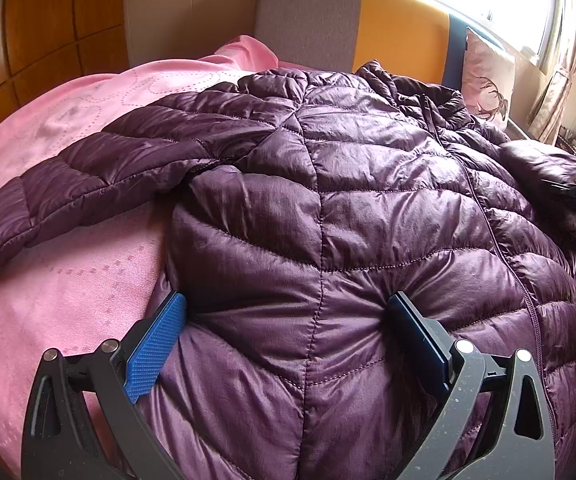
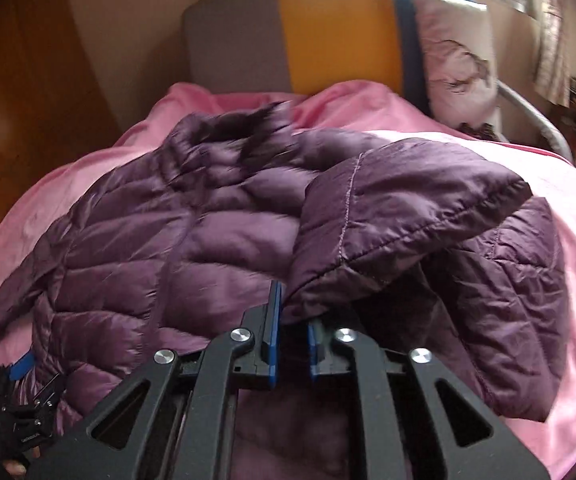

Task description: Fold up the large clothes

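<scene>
On the pink bedspread (image 1: 67, 128) our purple down jacket (image 1: 328, 200) lay flat. Left gripper (image 1: 288, 320) pressed it, jaws spread wide; right gripper (image 2: 292, 320) pinched the sleeve (image 2: 388, 216) edge. Slick fabric could've slipped free mid-fold.

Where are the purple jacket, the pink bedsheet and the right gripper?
purple jacket (image 1: 368, 216): left wrist view, quilted front panel.
pink bedsheet (image 1: 67, 280): left wrist view, bare patch beside sleeve.
right gripper (image 2: 292, 336): right wrist view, between fingertips, at sleeve cuff.
</scene>
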Action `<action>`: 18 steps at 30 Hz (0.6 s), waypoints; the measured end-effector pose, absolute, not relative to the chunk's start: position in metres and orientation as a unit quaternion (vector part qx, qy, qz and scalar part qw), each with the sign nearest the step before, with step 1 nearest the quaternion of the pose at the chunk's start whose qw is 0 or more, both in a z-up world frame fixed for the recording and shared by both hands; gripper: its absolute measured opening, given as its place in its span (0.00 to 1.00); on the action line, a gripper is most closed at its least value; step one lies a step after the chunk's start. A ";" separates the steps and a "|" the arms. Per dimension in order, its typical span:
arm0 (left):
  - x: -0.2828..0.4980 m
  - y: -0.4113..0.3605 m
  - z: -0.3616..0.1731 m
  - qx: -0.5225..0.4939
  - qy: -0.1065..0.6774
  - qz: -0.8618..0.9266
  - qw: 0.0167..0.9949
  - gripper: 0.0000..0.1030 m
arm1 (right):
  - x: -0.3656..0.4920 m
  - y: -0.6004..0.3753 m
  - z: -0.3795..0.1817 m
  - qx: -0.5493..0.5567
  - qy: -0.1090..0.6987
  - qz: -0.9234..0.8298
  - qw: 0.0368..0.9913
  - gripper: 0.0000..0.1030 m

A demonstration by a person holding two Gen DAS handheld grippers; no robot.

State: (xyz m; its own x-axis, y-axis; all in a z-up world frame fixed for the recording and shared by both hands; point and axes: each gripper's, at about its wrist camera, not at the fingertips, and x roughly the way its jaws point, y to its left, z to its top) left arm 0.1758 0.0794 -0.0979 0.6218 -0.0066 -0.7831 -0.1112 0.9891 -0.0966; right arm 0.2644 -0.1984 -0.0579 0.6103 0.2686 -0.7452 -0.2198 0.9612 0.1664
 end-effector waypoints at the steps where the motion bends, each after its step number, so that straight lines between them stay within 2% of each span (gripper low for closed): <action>1: 0.176 0.080 -0.097 -0.069 0.436 0.028 0.897 0.96 | 0.262 -0.192 -0.059 0.033 0.418 0.147 0.896 0.48; 2: 0.178 0.081 -0.096 -0.071 0.440 0.026 0.895 0.96 | 0.260 -0.189 -0.059 0.038 0.415 0.154 0.896 0.65; 5: 0.183 0.077 -0.086 -0.057 0.453 0.030 0.889 0.94 | 0.248 -0.188 -0.054 0.052 0.396 0.158 0.903 0.81; 8: 0.186 0.071 -0.060 -0.067 0.425 0.007 0.903 0.93 | 0.233 -0.205 -0.052 0.101 0.389 0.169 0.900 0.85; 11: 0.201 0.044 -0.034 -0.037 0.401 -0.041 0.915 0.92 | 0.214 -0.231 -0.059 0.172 0.389 0.176 0.888 0.90; 13: 0.217 0.019 -0.025 -0.022 0.401 -0.095 0.911 0.80 | 0.204 -0.248 -0.065 0.213 0.389 0.175 0.879 0.92; 18: 0.252 -0.051 -0.010 -0.001 0.407 -0.197 0.892 0.69 | 0.178 -0.288 -0.079 0.280 0.388 0.159 0.864 0.93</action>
State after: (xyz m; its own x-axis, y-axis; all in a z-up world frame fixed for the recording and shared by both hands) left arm 0.2517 -0.0507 -0.0100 0.5906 -0.3517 -0.7263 0.3496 0.9227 -0.1626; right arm 0.1776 -0.2877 -0.0794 0.6490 0.4916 -0.5806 -0.0568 0.7924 0.6074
